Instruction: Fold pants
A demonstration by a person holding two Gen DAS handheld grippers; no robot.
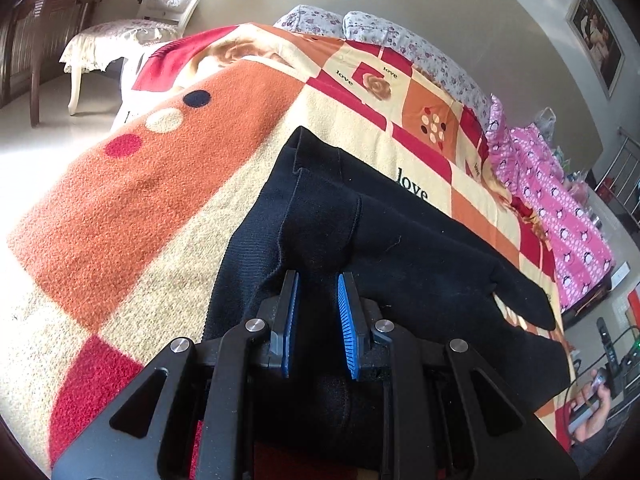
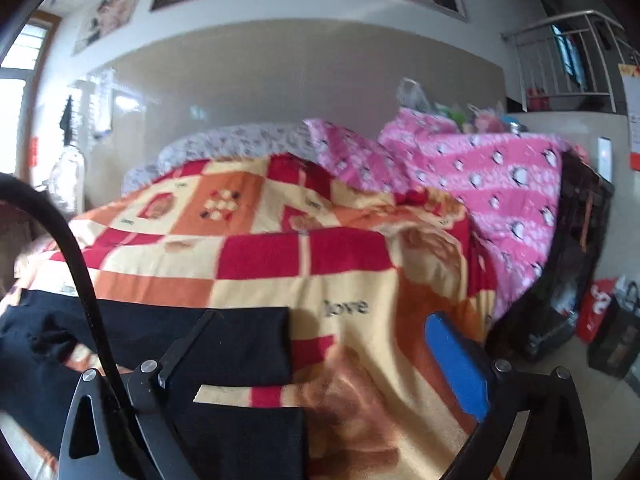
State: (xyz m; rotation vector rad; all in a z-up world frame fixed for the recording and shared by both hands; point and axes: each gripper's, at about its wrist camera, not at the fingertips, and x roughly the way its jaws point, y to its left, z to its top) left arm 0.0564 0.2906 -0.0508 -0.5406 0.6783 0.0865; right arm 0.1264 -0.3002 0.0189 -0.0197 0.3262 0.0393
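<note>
Black pants (image 1: 360,240) lie spread on a bed's patchwork blanket (image 1: 160,200). In the left wrist view my left gripper (image 1: 318,280) sits over the waist end, its blue pads (image 1: 346,320) a small gap apart with a raised fold of black cloth between them; whether it grips is unclear. In the right wrist view, which is blurred, the two leg ends (image 2: 224,340) lie apart on the blanket (image 2: 360,360). My right gripper (image 2: 320,320) is wide open above them, its right blue pad (image 2: 456,364) clear of the cloth.
A pink penguin-print quilt (image 2: 500,184) is heaped on the bed's far right. Floral pillows (image 1: 400,40) line the wall. A white chair (image 1: 152,20) stands left of the bed. A black cable (image 2: 80,264) crosses the right wrist view.
</note>
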